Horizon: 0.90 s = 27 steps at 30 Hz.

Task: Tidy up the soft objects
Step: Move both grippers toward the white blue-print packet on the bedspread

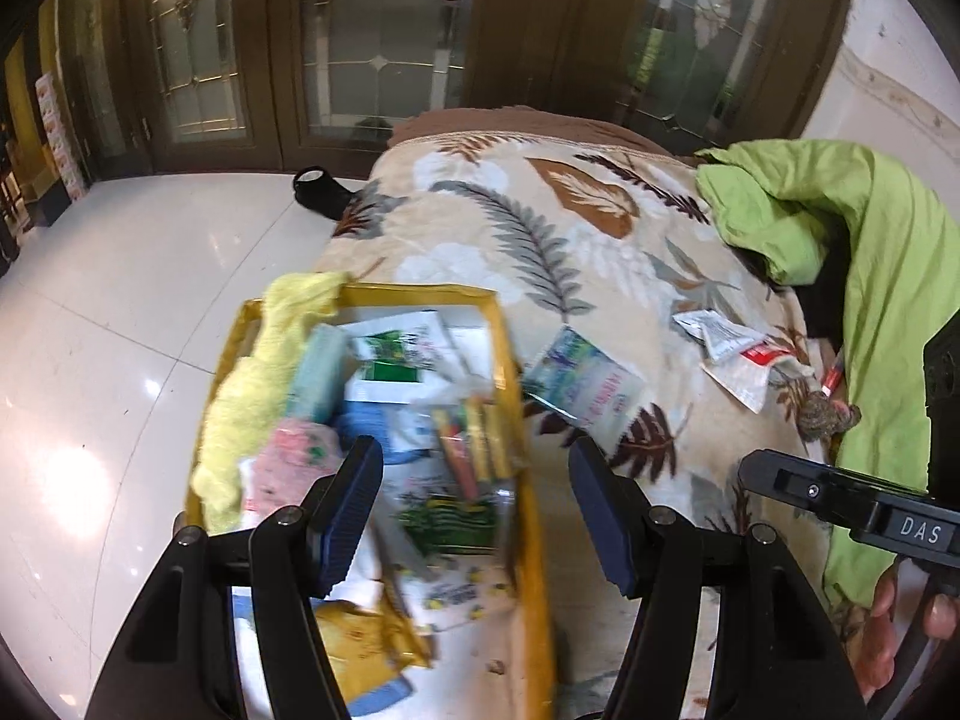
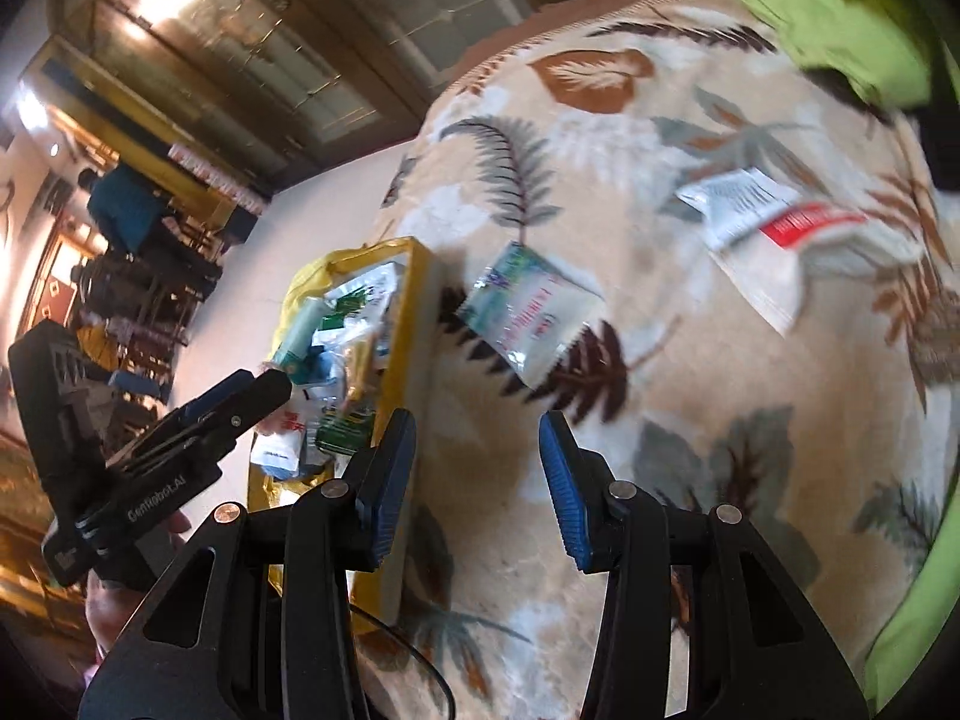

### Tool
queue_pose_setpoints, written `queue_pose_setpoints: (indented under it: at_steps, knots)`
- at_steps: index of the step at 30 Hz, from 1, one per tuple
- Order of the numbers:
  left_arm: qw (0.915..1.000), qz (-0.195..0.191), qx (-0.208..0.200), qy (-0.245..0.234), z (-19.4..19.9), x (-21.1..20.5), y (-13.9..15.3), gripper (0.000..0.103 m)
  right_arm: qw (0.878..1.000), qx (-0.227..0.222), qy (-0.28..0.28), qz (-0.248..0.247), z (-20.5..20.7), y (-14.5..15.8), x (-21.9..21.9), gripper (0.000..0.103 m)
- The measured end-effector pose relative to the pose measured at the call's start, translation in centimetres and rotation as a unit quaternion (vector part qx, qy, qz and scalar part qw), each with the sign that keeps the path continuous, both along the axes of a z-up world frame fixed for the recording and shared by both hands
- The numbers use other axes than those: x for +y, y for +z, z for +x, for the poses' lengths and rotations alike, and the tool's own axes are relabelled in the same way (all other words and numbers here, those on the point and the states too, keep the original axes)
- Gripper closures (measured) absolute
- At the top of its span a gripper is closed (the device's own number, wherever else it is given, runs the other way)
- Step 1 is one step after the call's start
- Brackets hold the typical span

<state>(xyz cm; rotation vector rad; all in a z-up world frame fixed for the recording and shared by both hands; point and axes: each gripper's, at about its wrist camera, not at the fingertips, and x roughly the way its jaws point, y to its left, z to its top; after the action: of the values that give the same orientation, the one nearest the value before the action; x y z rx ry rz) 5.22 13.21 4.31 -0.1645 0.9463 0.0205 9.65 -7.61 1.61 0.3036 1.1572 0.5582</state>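
A yellow-rimmed box [image 1: 420, 291] sits at the left edge of a leaf-patterned blanket [image 1: 540, 228]; it holds a yellow towel [image 1: 258, 372], a pink cloth [image 1: 288, 456] and several packets. My left gripper [image 1: 474, 498] is open and empty above the box's right side. A blue-green tissue packet [image 1: 585, 387] lies on the blanket right of the box, also in the right wrist view [image 2: 528, 312]. White packets [image 1: 732, 348] lie further right, seen again in the right wrist view [image 2: 756, 210]. My right gripper [image 2: 477, 486] is open and empty above the blanket, beside the box [image 2: 414, 312].
A green cloth [image 1: 840, 222] is bunched at the blanket's right edge. A small dark fuzzy item [image 1: 819, 417] lies beside it. A black object [image 1: 318, 186] sits on the white tiled floor [image 1: 120, 330]. Wooden glass-paned doors [image 1: 372, 48] stand behind.
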Motion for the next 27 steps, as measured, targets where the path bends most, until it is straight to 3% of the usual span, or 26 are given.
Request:
queue_pose_setpoints:
  at_steps: [19, 27]
  knots:
    - [0.9977, 0.054, 0.006, -0.040, 3.9, -8.2, -2.1, 0.038, 0.995, 0.000, -0.098, 0.014, 1.1, 0.2, -11.0, 0.060]
    - [0.9964, 0.064, 0.016, -0.053, 5.5, -9.8, -3.3, 0.038, 0.993, 0.018, -0.112, 0.013, 1.7, -1.0, -12.4, 0.060]
